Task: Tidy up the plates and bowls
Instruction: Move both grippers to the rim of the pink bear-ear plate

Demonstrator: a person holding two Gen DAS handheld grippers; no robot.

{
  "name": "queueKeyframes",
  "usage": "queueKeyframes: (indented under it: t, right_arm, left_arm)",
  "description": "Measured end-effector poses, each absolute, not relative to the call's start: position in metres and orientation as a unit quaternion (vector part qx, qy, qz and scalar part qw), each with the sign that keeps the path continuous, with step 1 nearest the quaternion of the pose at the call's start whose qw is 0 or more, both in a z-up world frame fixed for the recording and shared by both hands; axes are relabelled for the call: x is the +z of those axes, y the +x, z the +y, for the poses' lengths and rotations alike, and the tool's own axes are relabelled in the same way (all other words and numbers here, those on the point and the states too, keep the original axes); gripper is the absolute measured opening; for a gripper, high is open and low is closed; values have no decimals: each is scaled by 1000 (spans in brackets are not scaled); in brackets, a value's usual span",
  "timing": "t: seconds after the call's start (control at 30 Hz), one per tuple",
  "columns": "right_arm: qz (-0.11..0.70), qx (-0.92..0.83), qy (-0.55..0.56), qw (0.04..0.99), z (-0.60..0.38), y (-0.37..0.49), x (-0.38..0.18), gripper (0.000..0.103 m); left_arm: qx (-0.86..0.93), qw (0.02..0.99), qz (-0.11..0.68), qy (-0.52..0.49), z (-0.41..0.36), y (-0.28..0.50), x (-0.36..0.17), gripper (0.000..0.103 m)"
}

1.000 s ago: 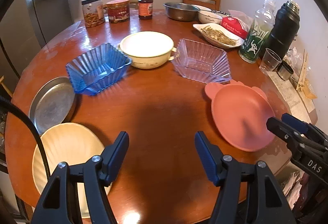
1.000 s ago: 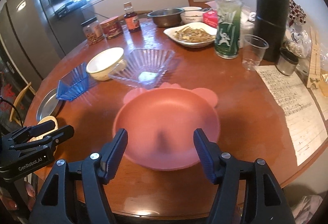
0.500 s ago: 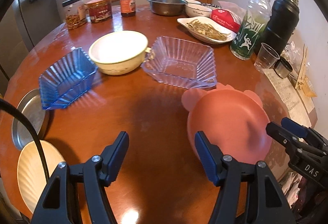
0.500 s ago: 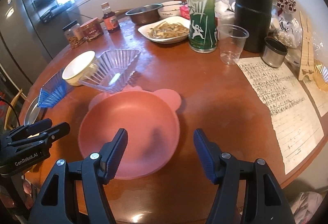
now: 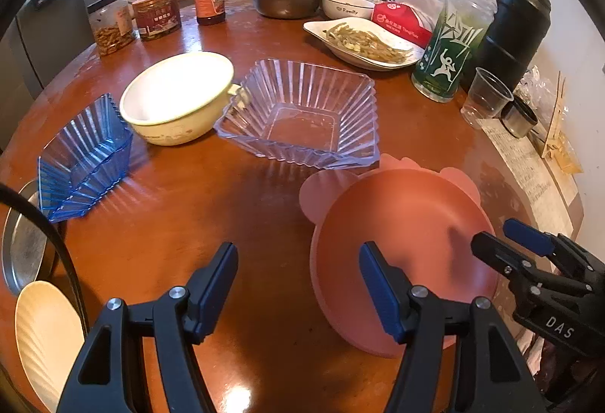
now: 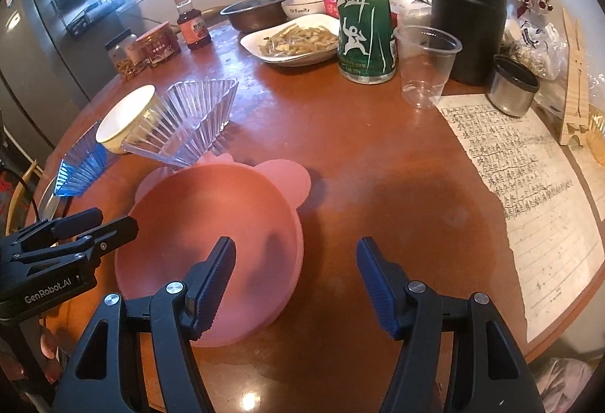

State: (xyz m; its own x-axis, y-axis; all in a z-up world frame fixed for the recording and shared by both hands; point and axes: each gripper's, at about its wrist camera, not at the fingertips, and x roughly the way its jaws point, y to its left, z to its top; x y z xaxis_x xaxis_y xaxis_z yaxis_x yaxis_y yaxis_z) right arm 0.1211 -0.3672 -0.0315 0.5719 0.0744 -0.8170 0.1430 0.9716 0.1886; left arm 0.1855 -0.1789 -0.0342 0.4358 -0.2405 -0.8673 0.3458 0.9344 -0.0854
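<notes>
The white ceramic bowl (image 5: 346,5) at twelve o'clock on the round reddish-brown wooden table (image 5: 181,220) reads "Family" on its side. The red tissue pack (image 5: 401,22) beside it carries small white characters too fine to read. The green-tinted clear plastic bottle (image 6: 361,16) shows a white running figure on its label. A sheet of paper with handwritten columns (image 6: 525,186) lies at the table's three o'clock edge; its script is illegible. The right gripper (image 6: 295,273) body is marked "DAS" as seen from the left camera, and the left gripper (image 5: 298,277) body reads "GenRobot.AI" in the right camera.

Both grippers hover with jaws spread wide and nothing between them. The salmon-pink round plastic plate with two ear tabs (image 5: 401,243) lies at five o'clock near the table's front edge, partly under the right finger of the left gripper and the left finger of the right gripper. The clear ribbed square plastic bowl (image 5: 302,114) sits just beyond it, touching its ear tabs in view. The cream enamel bowl with a handle (image 5: 177,99) stands beside that, then the blue ribbed square plastic bowl (image 5: 85,156) at nine o'clock. A round metal plate (image 5: 22,246) and a pale yellow fluted plate (image 5: 45,333) overlap at the seven o'clock rim. Bare tabletop lies open at centre and between the pink plate and the paper.
</notes>
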Motion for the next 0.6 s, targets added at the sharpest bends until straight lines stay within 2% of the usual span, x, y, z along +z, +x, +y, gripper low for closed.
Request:
queueKeyframes:
  t: [0.17, 0.33, 0.6]
  right_arm:
    - [468, -14, 114, 876, -365, 126, -36, 67]
    - [473, -11, 109, 874, -364, 132, -39, 54]
    - [482, -7, 104, 870, -362, 136, -45, 41]
  left_arm:
    - [-176, 843, 506, 48, -181, 191, -38, 66]
    - [-179, 839, 511, 45, -182, 193, -43, 66]
    - [-190, 834, 517, 41, -184, 197, -48, 66]
